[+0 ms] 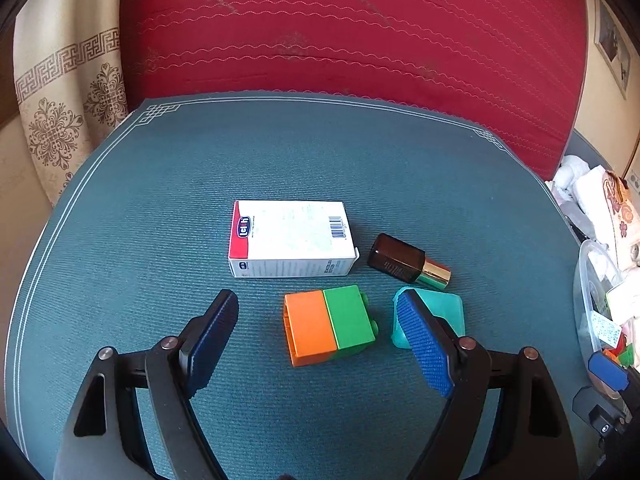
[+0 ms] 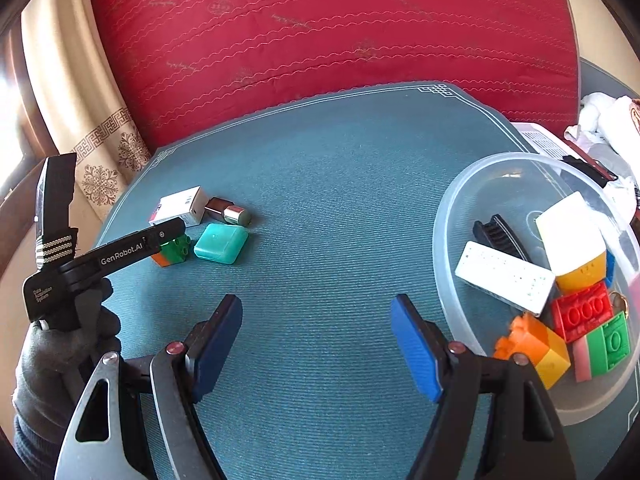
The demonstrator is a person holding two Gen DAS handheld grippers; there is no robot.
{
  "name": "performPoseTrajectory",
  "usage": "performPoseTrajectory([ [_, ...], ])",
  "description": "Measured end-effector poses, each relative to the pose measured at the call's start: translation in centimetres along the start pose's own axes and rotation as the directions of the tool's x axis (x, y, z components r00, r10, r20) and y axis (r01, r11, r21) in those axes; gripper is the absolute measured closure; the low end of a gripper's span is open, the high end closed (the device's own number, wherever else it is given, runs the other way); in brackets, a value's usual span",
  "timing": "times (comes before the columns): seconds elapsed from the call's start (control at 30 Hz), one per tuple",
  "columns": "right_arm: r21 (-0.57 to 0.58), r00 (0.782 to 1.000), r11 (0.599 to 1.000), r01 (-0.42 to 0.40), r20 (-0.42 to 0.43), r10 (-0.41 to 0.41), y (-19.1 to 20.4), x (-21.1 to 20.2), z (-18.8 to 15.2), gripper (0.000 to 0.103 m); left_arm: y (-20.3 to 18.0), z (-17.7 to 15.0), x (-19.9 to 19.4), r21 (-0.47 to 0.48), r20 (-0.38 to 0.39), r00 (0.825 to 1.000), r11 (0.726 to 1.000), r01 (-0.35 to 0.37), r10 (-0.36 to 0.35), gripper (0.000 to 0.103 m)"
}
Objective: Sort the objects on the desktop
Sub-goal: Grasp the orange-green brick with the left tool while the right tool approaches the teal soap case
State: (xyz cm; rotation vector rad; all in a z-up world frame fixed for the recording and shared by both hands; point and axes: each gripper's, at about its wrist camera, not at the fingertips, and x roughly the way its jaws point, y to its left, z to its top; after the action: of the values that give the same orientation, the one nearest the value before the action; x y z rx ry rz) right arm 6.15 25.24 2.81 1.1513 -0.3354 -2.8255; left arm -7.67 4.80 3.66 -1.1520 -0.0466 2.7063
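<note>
The orange-and-green block [image 1: 330, 325] lies on the teal mat [image 1: 160, 208], with the white box [image 1: 291, 239] just behind it, the brown bottle [image 1: 408, 262] to its right and the teal case [image 1: 444, 312] beside it. The left gripper [image 1: 326, 336] stands wide apart around the block without touching it. The right gripper [image 2: 318, 344] is also wide and holds nothing, near the clear bowl [image 2: 452, 216] with blocks inside.

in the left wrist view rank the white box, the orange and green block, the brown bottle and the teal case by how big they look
1. white box
2. orange and green block
3. brown bottle and teal case: unsure, since the left tool's finger hides part of the case.
</note>
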Motion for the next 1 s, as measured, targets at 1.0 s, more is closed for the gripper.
performPoseTrajectory([
  [1.0,-0.087,0.999,0.996,-0.008,-0.051,0.003,3.8,3.8,0.9,0.023,2.2,-1.4,-0.7,-0.050,0.031,0.996,0.995,-0.083,0.085,0.055],
])
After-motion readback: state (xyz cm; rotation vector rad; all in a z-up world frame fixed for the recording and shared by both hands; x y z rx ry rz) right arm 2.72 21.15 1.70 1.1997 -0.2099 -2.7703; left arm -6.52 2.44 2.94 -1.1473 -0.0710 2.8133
